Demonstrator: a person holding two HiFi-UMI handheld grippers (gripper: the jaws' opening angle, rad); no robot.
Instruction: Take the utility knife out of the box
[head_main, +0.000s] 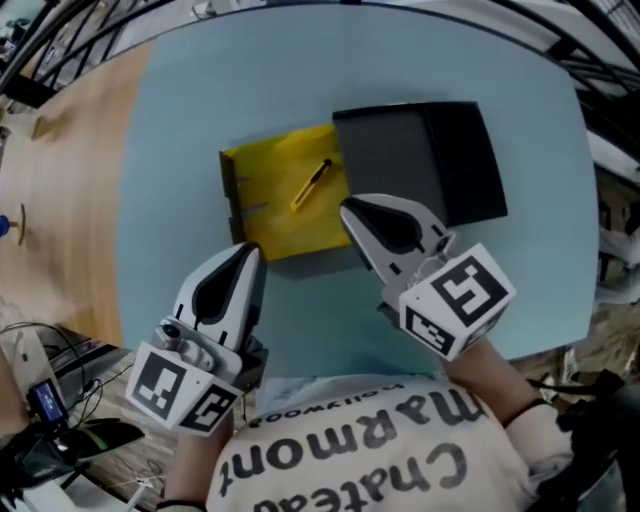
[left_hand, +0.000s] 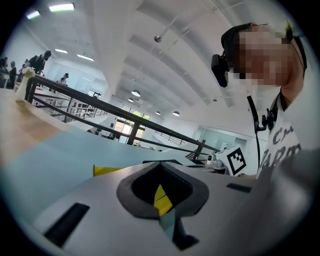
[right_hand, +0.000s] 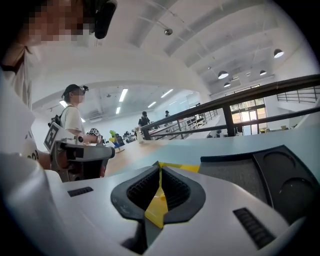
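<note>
An open yellow box (head_main: 285, 195) lies on the pale blue table (head_main: 170, 150), with a slim yellow utility knife (head_main: 311, 185) lying slantwise inside it. Its black lid (head_main: 420, 165) rests against the box's right side. My left gripper (head_main: 250, 252) is shut and empty, its tip at the box's near left corner. My right gripper (head_main: 346, 208) is shut and empty too, with its tip over the seam between box and lid. In the left gripper view the box (left_hand: 105, 170) shows just past the closed tip (left_hand: 161, 162). The right gripper view shows the box edge (right_hand: 187, 168) and lid (right_hand: 240, 172) beyond the closed tip (right_hand: 159, 163).
Wooden floor (head_main: 60, 180) lies left of the table, with cables and a small device (head_main: 45, 400) at the lower left. The table's near edge is close to the person's body. A dark railing (right_hand: 225, 102) and other people (right_hand: 72, 120) stand in the background.
</note>
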